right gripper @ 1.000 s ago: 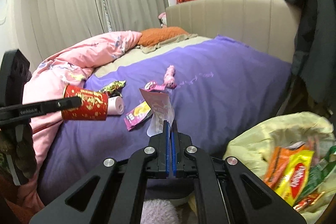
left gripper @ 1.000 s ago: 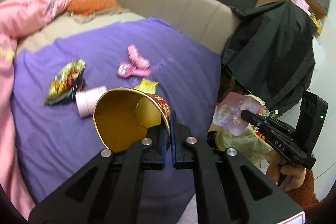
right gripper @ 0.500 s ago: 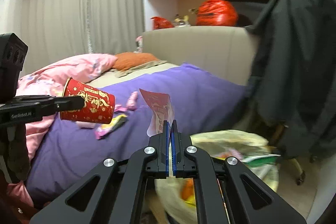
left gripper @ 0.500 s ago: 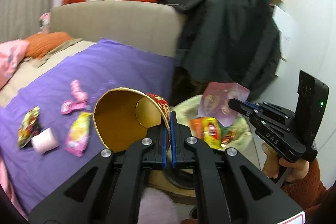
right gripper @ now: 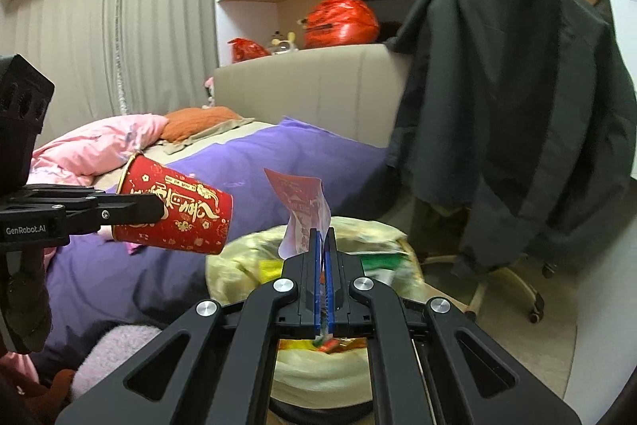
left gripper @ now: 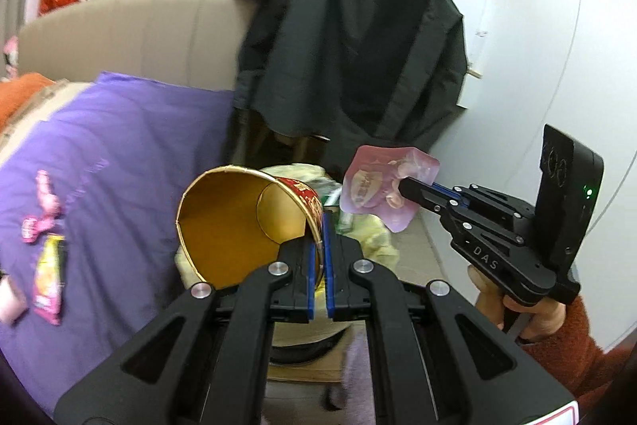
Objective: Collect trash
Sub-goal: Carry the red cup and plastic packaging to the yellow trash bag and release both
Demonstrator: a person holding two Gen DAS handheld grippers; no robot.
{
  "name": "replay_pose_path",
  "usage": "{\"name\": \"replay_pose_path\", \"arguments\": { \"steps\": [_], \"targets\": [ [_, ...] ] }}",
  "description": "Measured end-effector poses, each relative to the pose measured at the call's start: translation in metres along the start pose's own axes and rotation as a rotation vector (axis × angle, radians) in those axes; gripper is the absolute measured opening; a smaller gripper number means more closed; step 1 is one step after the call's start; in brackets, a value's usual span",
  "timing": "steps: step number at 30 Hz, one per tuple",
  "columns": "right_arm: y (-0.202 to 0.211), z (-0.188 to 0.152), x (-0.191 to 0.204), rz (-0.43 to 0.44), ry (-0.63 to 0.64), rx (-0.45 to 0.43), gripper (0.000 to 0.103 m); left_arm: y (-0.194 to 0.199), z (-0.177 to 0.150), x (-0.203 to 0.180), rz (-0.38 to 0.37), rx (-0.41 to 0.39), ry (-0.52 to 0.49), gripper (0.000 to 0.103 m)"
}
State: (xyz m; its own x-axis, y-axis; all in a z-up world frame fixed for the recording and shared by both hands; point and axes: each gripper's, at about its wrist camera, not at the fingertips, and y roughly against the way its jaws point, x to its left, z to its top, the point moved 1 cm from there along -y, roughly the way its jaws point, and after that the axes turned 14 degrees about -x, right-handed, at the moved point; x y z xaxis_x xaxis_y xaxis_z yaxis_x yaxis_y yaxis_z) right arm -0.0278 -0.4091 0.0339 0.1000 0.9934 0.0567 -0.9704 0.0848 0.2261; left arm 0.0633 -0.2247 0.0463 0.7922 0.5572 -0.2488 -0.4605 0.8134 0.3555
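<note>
the left gripper points forward and somewhat down, its jaws pinched almost together on the rim of a red paper cup that lies on its side in the grip, mouth toward the hand. the right gripper tilts down too, jaws closed on the edge of a pink wrapper. the right hand, in a rust-coloured fuzzy sleeve, wraps around that gripper's handle

My red paper cup with gold lining lies tipped sideways; my crumpled pink wrapper sticks up, both above the yellowish trash bag.
</note>
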Motion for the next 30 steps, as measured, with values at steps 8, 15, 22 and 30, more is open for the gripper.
{"name": "replay_pose_path", "arguments": {
  "steps": [8, 15, 22, 30],
  "targets": [
    [-0.01, -0.006, -0.03, -0.046, -0.014, 0.028, 0.004, -0.069, -0.02, 0.004, -0.158, 0.142, 0.107, 0.003],
    [-0.054, -0.029, -0.033, -0.038, 0.004, 0.137, 0.004, -0.123, -0.051, 0.034, -0.047, 0.265, 0.068, 0.003],
    [-0.108, -0.053, -0.031, 0.002, -0.003, 0.24, 0.004, -0.124, -0.056, 0.044, -0.046, 0.267, 0.029, 0.004],
    [-0.117, -0.068, -0.026, 0.0, 0.0, 0.283, 0.004, -0.127, -0.06, 0.056, -0.063, 0.293, 0.083, 0.005]
  ]
}}
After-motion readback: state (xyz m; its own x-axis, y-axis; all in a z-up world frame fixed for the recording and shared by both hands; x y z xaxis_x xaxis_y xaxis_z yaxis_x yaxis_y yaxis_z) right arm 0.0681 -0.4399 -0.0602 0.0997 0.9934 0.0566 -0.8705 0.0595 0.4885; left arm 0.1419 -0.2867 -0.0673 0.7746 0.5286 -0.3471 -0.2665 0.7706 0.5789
